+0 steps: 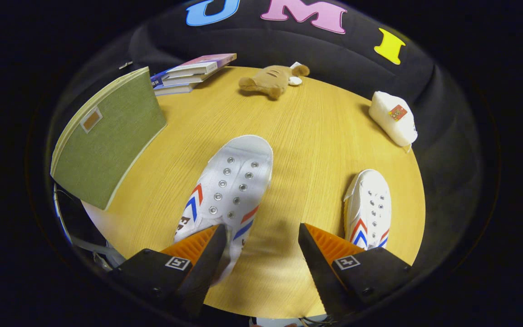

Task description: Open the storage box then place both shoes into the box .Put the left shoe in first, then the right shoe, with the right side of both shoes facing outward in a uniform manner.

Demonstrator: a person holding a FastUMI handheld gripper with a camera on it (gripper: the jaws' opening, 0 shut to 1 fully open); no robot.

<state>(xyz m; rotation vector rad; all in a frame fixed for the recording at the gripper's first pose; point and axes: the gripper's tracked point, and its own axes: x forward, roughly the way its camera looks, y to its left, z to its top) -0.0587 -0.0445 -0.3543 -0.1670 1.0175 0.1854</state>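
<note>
Gripper point(261, 238) fingers apart, empty; one white sneaker point(229, 190) at eleven o'clock by the left finger, second sneaker point(368, 209) at two, green storage box point(107, 136) closed: nothing stowed.

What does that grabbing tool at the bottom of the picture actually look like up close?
The gripper has two wedge-shaped jaws that taper toward their tips, and their inner faces are ribbed. Each one is mounted on a black, blocky body with small screws, and each body carries a square black-and-white marker on a white patch. The jaws stand apart, open, with bare wooden table between them.
</note>
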